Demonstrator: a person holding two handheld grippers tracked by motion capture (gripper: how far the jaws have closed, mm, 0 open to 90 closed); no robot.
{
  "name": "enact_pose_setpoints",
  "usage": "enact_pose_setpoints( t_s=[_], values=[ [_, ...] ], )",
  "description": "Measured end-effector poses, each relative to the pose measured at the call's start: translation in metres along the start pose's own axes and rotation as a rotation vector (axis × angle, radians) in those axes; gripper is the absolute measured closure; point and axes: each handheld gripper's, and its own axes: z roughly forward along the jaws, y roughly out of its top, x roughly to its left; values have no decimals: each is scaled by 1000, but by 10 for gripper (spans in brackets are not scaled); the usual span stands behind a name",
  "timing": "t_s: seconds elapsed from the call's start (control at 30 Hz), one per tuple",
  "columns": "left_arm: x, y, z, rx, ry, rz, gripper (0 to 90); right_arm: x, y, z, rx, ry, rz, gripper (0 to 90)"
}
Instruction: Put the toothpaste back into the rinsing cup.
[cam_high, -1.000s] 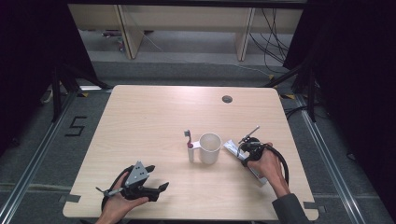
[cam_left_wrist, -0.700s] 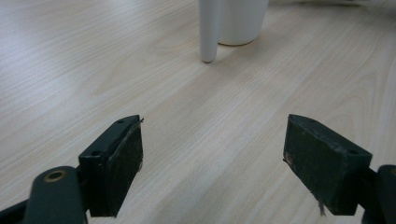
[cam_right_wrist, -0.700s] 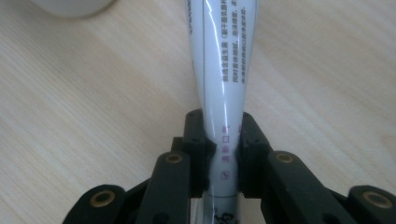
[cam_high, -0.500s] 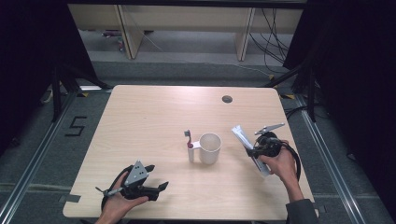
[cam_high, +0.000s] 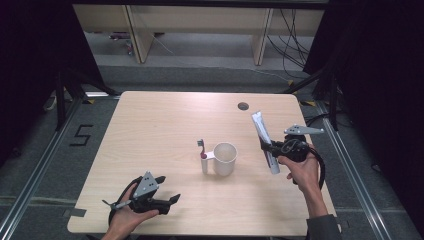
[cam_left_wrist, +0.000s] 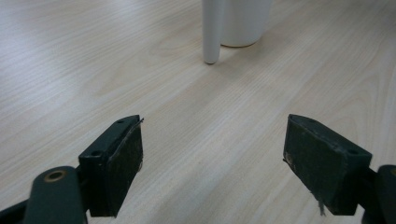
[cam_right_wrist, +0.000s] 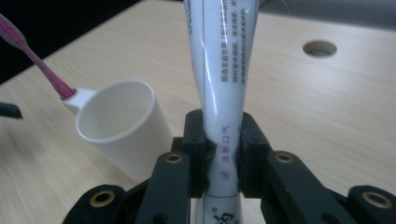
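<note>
A white cup (cam_high: 224, 158) (cam_right_wrist: 120, 129) stands mid-table, and a pink toothbrush (cam_high: 201, 149) (cam_right_wrist: 42, 70) sticks up from a holder in its handle. My right gripper (cam_high: 266, 146) (cam_right_wrist: 223, 156) is shut on a white toothpaste tube (cam_high: 263, 138) (cam_right_wrist: 219, 79), held tilted above the table to the right of the cup. Near the front left of the table, my left gripper (cam_high: 170, 202) (cam_left_wrist: 212, 163) rests low and open with nothing between its fingers. Its jaws point toward the cup (cam_left_wrist: 243, 21) and the white handle post (cam_left_wrist: 211, 30).
A round cable hole (cam_high: 243, 106) (cam_right_wrist: 319, 48) sits near the table's far edge. The wooden table (cam_high: 165, 125) ends just right of my right hand. Dark curtains and metal floor rails surround it.
My right gripper has lifted the toothpaste tube off the table and swung it to the right, so the tube now stands more upright. The left gripper has stayed put.
</note>
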Motion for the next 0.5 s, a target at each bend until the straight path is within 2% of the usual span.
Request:
enact_pose_setpoints(
  t_s=[0.03, 0.07, 0.1, 0.13, 0.2, 0.27, 0.33, 0.43, 0.5],
  values=[
    [0, 0, 0, 5, 2, 0, 197, 2, 2, 0, -24, -3, -6, 775],
    [0, 0, 0, 0, 0, -1, 197, 4, 5, 0, -54, 6, -16, 776],
    [0, 1, 0, 2, 8, 3, 197, 6, 7, 1, -79, 27, 0, 776],
    [-1, 1, 0, -7, 0, -7, 197, 8, 10, 2, -101, 34, -12, 776],
    [0, 0, 0, 1, -3, 4, 197, 11, 15, 5, -132, 47, -36, 776],
    [-1, 1, 0, -4, -2, -3, 196, 18, 19, 9, -151, 69, -10, 776],
    [-1, 1, 0, -5, -3, 1, 197, 23, 22, 14, -197, 92, -12, 776],
    [-1, 0, 0, -6, -1, -6, 197, 31, 29, 23, -236, 104, -39, 775],
    [0, 2, -1, -7, 2, 3, 197, 38, 32, 30, -252, 101, -34, 775]
  ],
)
